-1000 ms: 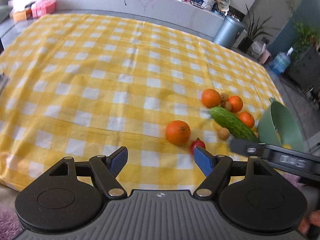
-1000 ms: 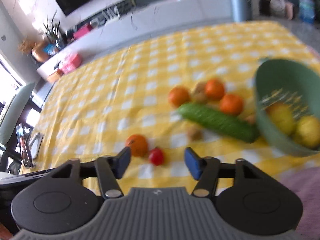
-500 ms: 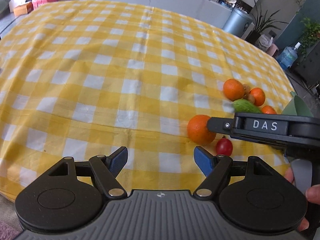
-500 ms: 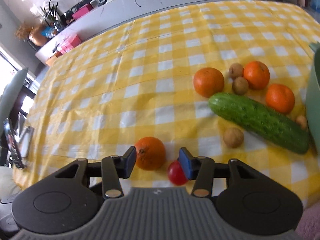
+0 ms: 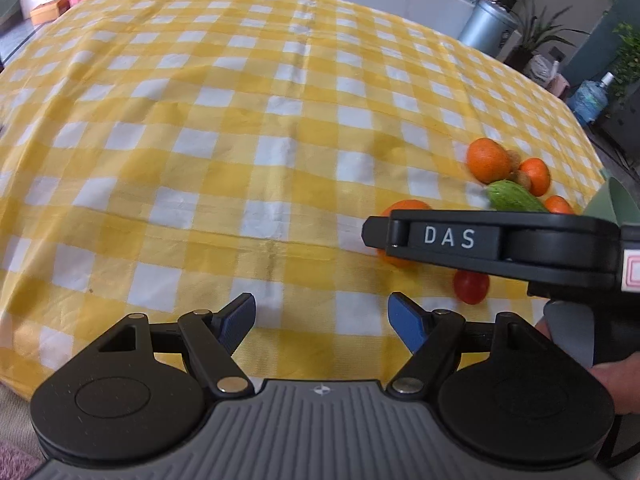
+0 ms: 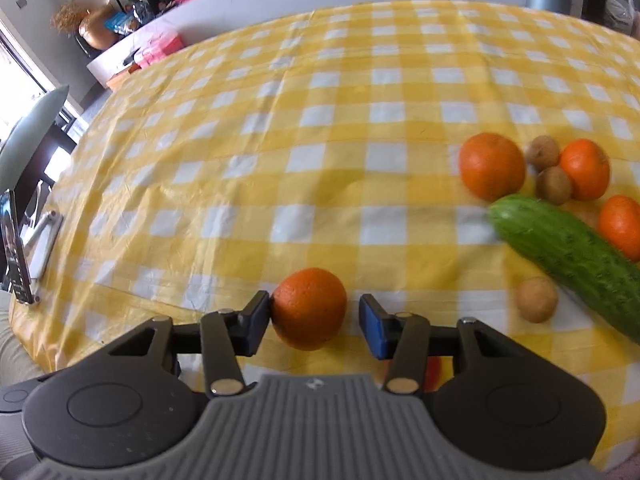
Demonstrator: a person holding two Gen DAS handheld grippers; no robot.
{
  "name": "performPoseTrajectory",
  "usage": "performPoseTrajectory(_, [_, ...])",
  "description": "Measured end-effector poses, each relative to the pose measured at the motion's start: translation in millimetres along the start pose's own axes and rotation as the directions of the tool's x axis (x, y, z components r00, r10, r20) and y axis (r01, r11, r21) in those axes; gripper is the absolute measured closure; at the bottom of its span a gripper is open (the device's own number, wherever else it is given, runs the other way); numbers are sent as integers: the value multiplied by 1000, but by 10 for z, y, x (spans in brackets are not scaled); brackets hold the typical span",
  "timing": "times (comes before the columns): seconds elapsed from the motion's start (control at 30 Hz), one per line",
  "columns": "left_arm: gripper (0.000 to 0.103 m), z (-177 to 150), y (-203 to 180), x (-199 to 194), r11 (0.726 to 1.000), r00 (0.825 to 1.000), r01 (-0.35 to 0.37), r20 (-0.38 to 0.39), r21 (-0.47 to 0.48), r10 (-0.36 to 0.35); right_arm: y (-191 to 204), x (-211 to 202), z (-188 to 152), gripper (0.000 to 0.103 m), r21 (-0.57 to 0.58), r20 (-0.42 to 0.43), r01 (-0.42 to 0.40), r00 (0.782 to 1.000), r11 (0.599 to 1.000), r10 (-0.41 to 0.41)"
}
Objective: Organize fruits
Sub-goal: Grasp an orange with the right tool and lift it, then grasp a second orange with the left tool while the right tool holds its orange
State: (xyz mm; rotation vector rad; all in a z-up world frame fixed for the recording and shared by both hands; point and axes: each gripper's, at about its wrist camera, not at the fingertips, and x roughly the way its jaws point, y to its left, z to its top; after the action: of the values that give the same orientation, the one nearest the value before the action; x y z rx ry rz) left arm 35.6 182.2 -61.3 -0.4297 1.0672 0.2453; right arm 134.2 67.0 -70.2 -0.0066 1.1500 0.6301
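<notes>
An orange (image 6: 310,308) lies on the yellow checked cloth between the fingers of my right gripper (image 6: 314,320). The gripper is open; its left pad touches the orange and the right pad stands apart. In the left wrist view the right gripper's body hides most of that orange (image 5: 404,208). A red cherry tomato (image 5: 471,286) lies just beside it, under the right gripper. My left gripper (image 5: 322,314) is open and empty over bare cloth. Further right lie a cucumber (image 6: 568,256), three more oranges (image 6: 491,166) and small brown fruits (image 6: 536,299).
The rim of a green bowl (image 5: 616,204) shows at the right edge of the left wrist view. The table's near edge (image 6: 36,344) runs on the left, with a phone stand (image 6: 16,248) beyond it. A counter and a bin (image 5: 486,28) stand behind the table.
My right gripper has moved forward and down so the lone orange now sits between its fingers. The tomato has slipped under its body. The left gripper drifted slightly left and closer to the cloth.
</notes>
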Motion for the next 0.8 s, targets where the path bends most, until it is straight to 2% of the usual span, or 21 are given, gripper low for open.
performPoseTrajectory(0.03, [14, 2, 16, 11, 1000, 1000, 0, -3, -7, 0, 9, 6, -4, 65, -2, 10, -1, 1000, 1000, 1])
performPoseTrajectory(0.23, [14, -4, -23, 31, 999, 1000, -18, 1, 26, 18, 8, -61, -20, 66, -28, 44, 35, 998, 999, -34])
performPoseTrajectory(0.4, [14, -37, -124, 42, 996, 999, -43, 20, 80, 41, -141, -262, 6, 66, 31, 85, -41, 996, 999, 38])
performPoseTrajectory(0.57, [14, -42, -186, 6, 992, 995, -71, 72, 102, 63, -355, -506, 44, 66, 52, 152, -32, 988, 998, 24])
performPoseTrajectory(0.63, [14, -34, -228, -52, 990, 994, -52, 101, 128, 39, -508, -631, 61, 66, 81, 180, -25, 984, 996, 10])
performPoseTrajectory(0.8, [14, 65, -403, -186, 982, 987, 25, 151, 186, -53, -979, -917, 74, 66, 164, 230, 59, 968, 985, -96])
